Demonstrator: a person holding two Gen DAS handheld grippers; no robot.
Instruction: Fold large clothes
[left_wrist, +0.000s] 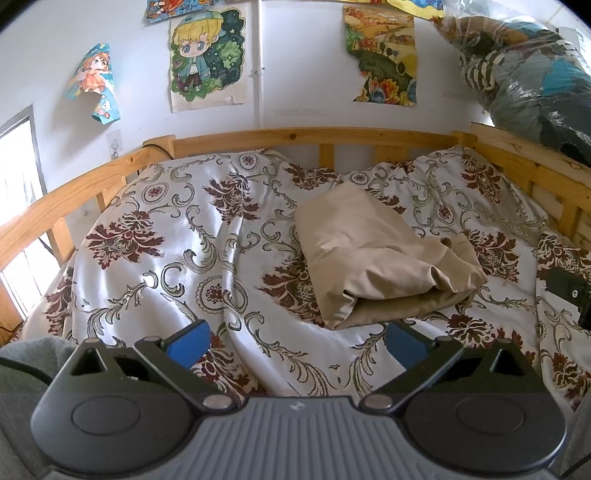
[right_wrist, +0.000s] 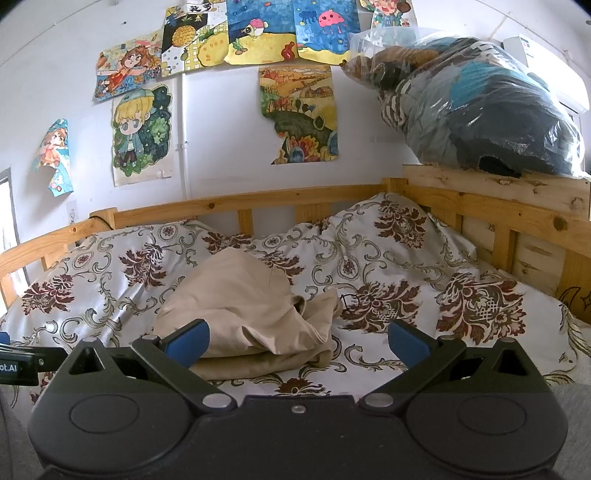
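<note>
A beige garment (left_wrist: 380, 254) lies folded into a thick bundle on the floral bedspread (left_wrist: 184, 229). It also shows in the right wrist view (right_wrist: 255, 314), just ahead of my right gripper. My left gripper (left_wrist: 295, 345) is open and empty, hovering over the bedspread with the garment ahead and to the right. My right gripper (right_wrist: 297, 341) is open and empty, its left finger (right_wrist: 188, 341) close in front of the garment's near edge. The right gripper's body shows at the right edge of the left wrist view (left_wrist: 570, 291).
A wooden bed rail (left_wrist: 314, 138) runs around the far and right sides. A clear plastic bag of clothes (right_wrist: 476, 110) rests on the right headboard. Drawings (right_wrist: 295, 114) hang on the white wall. A window (left_wrist: 18, 206) is at left.
</note>
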